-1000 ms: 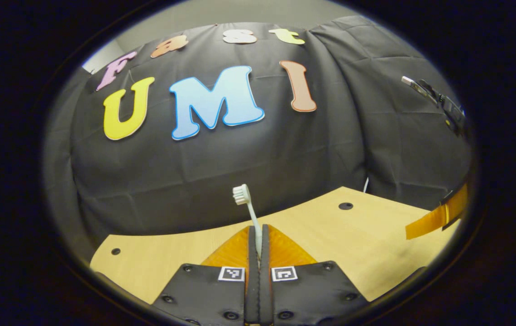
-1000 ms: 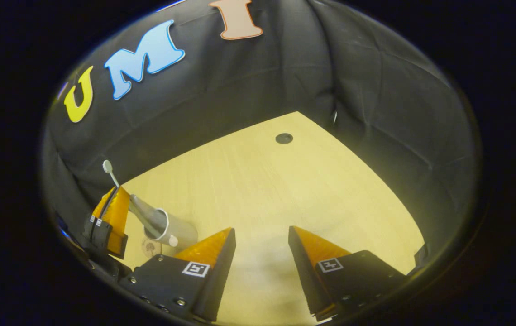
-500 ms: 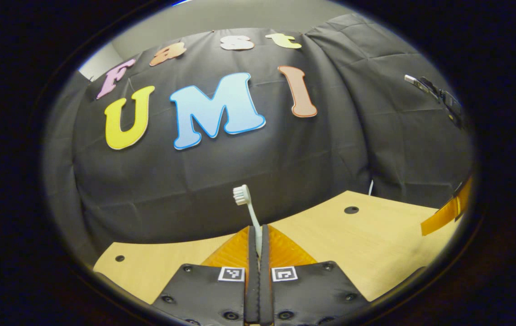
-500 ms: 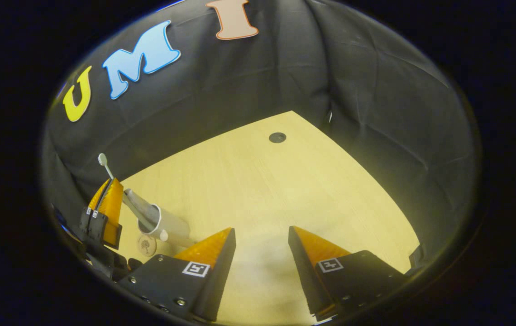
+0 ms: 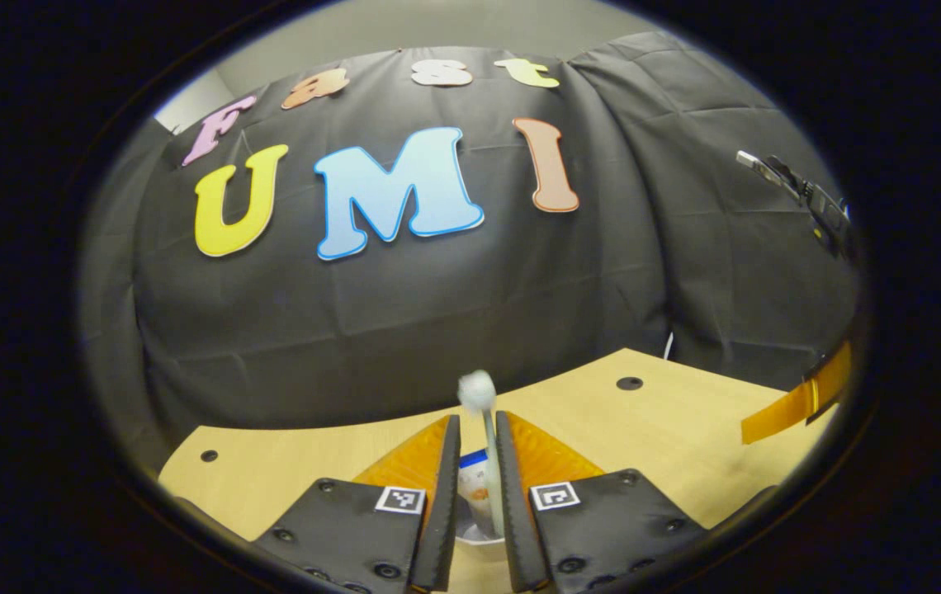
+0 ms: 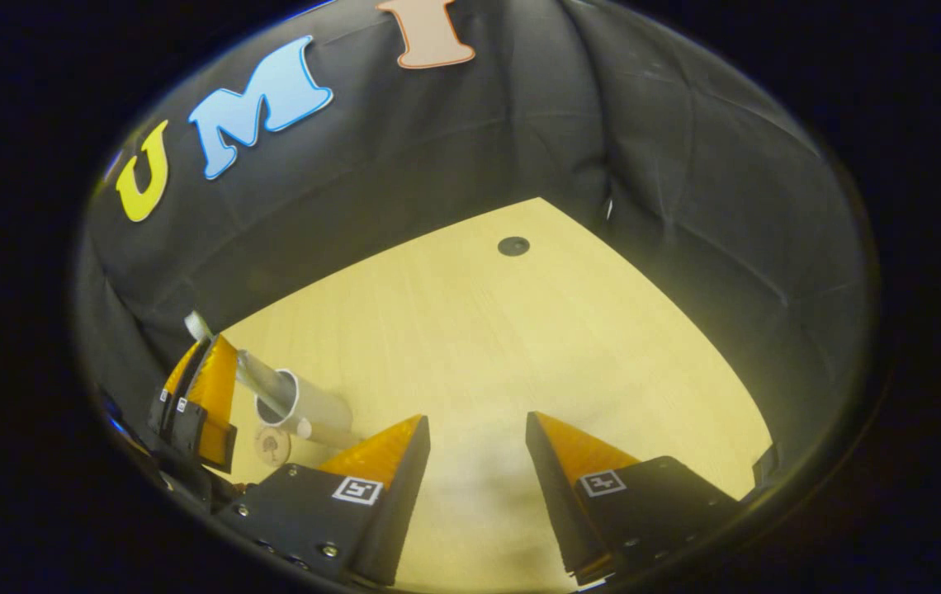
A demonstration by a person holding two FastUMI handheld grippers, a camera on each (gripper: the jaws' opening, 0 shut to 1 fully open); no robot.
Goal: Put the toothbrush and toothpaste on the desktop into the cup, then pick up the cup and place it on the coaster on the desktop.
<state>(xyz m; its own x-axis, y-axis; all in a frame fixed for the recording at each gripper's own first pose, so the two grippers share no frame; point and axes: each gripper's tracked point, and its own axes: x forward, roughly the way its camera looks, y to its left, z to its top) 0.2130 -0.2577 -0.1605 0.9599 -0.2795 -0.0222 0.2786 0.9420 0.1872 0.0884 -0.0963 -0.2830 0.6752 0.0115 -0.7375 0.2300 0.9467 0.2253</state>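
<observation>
Toothbrush (image 5: 483, 412) stands blurred between the left gripper's (image 5: 477, 429) parted fingers, above the cup (image 6: 309, 406) holding the toothpaste (image 5: 475, 493). Right gripper (image 6: 477, 429) hovers open over the tabletop (image 6: 520, 346); the coaster (image 6: 271, 445) lies beside the cup.

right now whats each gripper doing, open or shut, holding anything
Left gripper: open, fingers parted around the toothbrush, which stands between them over the cup with no grip on it.
Right gripper: open, holding nothing, above the desktop.

left gripper view low, facing the booth wall, right gripper view higher, angled down, both sharing desktop (image 5: 669, 429)
</observation>
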